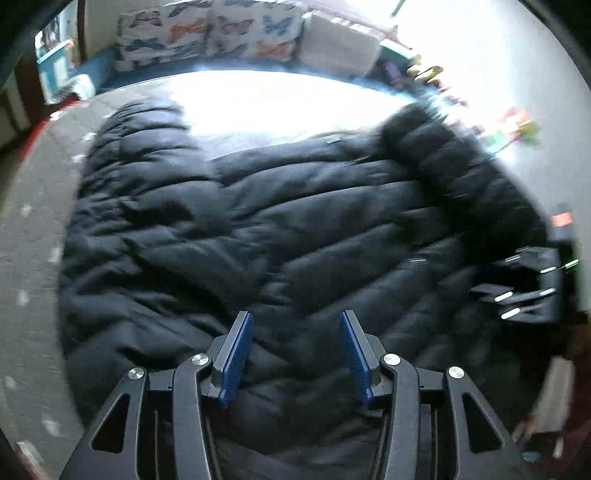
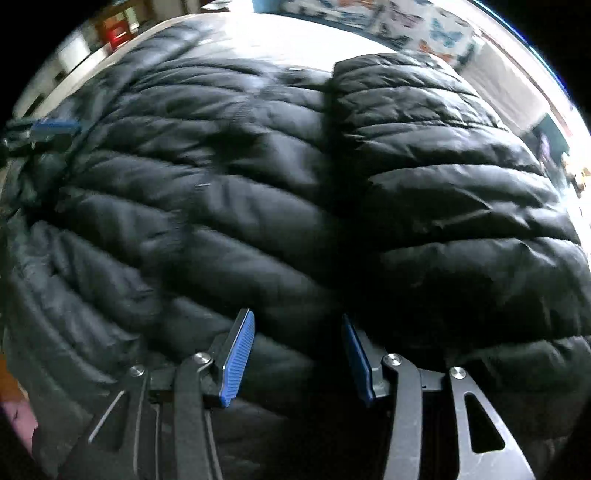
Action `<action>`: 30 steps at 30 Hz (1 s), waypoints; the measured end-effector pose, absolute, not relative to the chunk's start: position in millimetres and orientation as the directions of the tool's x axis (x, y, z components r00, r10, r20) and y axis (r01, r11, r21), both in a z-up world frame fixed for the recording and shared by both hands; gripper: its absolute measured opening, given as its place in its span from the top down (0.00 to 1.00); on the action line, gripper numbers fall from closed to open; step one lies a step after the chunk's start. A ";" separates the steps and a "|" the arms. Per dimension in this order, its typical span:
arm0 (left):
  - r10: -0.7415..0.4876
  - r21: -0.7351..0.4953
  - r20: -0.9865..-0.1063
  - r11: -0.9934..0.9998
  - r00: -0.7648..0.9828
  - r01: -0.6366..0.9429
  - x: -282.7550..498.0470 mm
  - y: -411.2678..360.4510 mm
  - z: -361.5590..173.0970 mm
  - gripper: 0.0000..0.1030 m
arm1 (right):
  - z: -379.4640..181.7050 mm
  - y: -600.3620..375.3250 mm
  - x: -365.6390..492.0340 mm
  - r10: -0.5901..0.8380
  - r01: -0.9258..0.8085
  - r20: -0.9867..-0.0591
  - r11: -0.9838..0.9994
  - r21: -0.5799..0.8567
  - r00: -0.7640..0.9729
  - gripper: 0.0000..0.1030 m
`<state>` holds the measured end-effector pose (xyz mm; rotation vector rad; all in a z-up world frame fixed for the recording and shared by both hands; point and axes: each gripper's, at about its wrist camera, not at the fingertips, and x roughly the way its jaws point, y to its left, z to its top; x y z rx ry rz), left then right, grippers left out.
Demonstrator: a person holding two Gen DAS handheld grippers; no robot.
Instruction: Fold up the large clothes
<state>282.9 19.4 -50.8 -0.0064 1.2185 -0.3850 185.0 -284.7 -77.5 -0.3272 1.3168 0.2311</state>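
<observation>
While the black quilted puffer jacket lies spread flat over a pale grey patterned bed cover, both grippers hang above it pointing steeply down. At the far left of the left wrist view the cover shows bare beside the jacket's edge, and one sleeve runs up toward a brightly lit patch of the bed. The left gripper sits over the lower middle of the jacket, its blue pads standing partly apart with nothing between them; whether they touch the fabric below cannot be told. Farther right, the other sleeve lies folded in over the body. At the right edge of the same view the right gripper appears as a blurred black frame over the jacket's side. Beyond the bed, butterfly-print pillows lean at the headboard end. In the right wrist view the jacket fills nearly everything, the folded sleeve overlapping its right half. The right gripper hovers there with its fingers likewise half open and empty, and the left gripper's blue pad shows at the far left edge.
</observation>
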 end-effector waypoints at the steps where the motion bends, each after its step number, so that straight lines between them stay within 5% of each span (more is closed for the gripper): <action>1: -0.261 -0.183 -0.921 0.945 0.289 0.271 287.9 22.2 -54.4 0.49 | -76.1 -295.5 186.5 -0.046 -0.319 -0.966 0.939 -0.128 0.253 0.48; 8: -0.525 -0.474 -0.815 0.847 0.244 0.241 299.4 34.6 -44.7 0.49 | -75.6 -370.0 184.4 -0.200 -0.137 -0.941 0.960 -0.244 0.274 0.48; 14: -0.488 -0.439 -0.849 0.865 0.203 0.244 296.8 27.7 -60.7 0.49 | -77.8 -425.3 174.5 -0.097 0.020 -0.965 0.995 -0.095 0.244 0.40; 20: -0.602 -0.548 -0.766 0.795 0.227 0.259 291.4 27.7 -51.0 0.49 | -82.9 -430.0 173.4 -0.110 0.012 -0.962 0.994 -0.111 0.249 0.37; 23: -0.498 -0.445 -0.847 0.856 0.187 0.264 290.7 12.1 -64.7 0.49 | -83.9 -425.9 174.0 -0.136 0.010 -0.958 0.990 -0.138 0.252 0.37; 25: -0.324 -0.269 -0.924 0.929 0.203 0.255 287.9 5.6 -75.4 0.56 | -80.8 -419.6 169.9 -0.151 0.001 -0.953 0.988 -0.156 0.262 0.37; 26: -0.253 -0.195 -0.942 0.948 0.222 0.253 283.6 4.4 -78.5 0.63 | -79.1 -409.0 171.4 -0.153 -0.004 -0.952 0.987 -0.160 0.264 0.37; 30: -0.147 -0.086 -0.950 0.971 0.275 0.221 268.2 13.6 -73.3 0.63 | -69.5 -401.5 166.8 -0.136 -0.024 -0.951 0.989 -0.148 0.278 0.36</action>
